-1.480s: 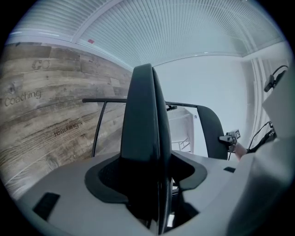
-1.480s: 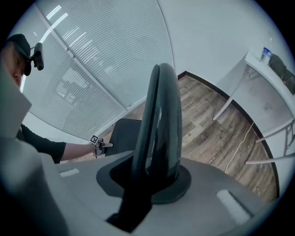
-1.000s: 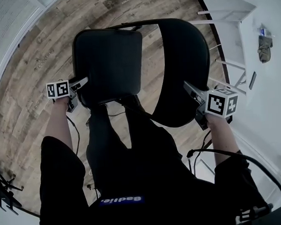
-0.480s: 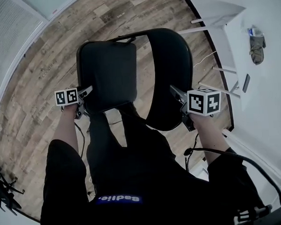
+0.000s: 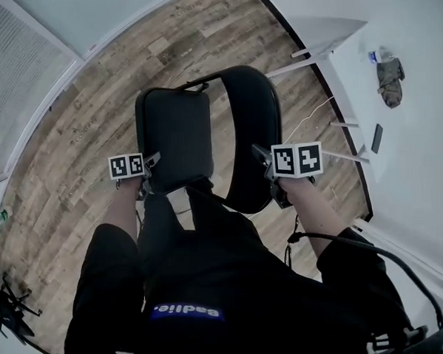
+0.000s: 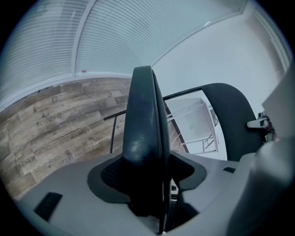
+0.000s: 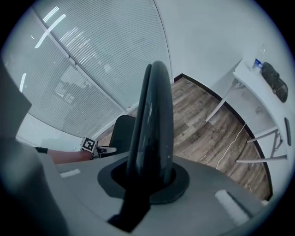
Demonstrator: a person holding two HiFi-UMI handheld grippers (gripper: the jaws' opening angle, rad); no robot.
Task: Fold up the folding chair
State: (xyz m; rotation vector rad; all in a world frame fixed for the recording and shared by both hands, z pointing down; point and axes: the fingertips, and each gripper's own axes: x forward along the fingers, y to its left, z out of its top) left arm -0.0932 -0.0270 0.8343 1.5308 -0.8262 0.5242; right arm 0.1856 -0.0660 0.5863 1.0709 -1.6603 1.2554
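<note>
We stand over the folding chair (image 5: 208, 132), which sits in front of us above the wood floor (image 5: 72, 151), its panels seen nearly edge-on from above. On the left, our left gripper (image 5: 151, 163) is clamped on the near edge of the padded seat (image 5: 175, 134); in the left gripper view the thick cushion fills the gap, so the jaws stand wide around it. We judge this hold is there to swing the seat up toward the back.

To the right of the seat, with only a narrow gap between them, is the curved backrest (image 5: 252, 126). Our right gripper (image 5: 263, 157) is closed on its thinner near edge, the jaws nearly together. That grip seems meant to steady the frame while the seat closes against it. The two panels look almost parallel, so we take the fold as well along but not finished.

Farther right, a white table (image 5: 417, 103) with a bag (image 5: 389, 79) on it stands well apart from the chair.
</note>
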